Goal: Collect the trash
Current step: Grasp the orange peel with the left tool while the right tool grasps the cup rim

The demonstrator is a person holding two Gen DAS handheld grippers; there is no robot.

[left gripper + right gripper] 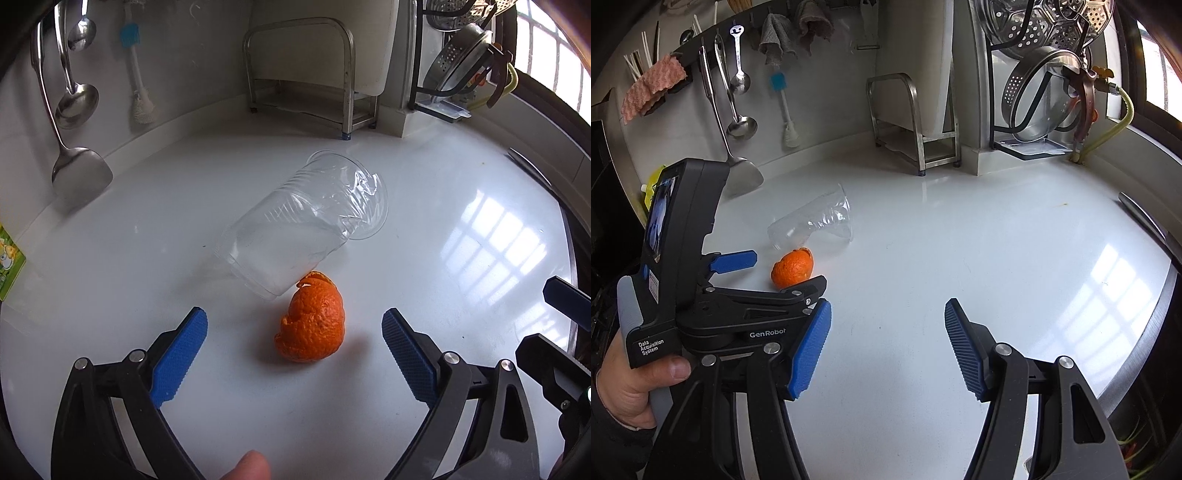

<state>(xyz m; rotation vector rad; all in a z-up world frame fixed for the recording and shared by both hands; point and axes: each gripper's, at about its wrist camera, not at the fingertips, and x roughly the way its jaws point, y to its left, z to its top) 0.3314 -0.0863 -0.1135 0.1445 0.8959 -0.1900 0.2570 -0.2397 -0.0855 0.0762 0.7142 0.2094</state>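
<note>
One orange peel (312, 319), one crushed cup (303, 225) — left gripper (295, 325), right gripper (886, 325), both spread, empty

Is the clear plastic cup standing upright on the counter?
No, the clear plastic cup lies crumpled on its side on the white counter, its base end beside the orange peel.

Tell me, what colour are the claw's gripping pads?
Blue, with ridges, on black arms. The left claw shows them best in the left wrist view.
</note>
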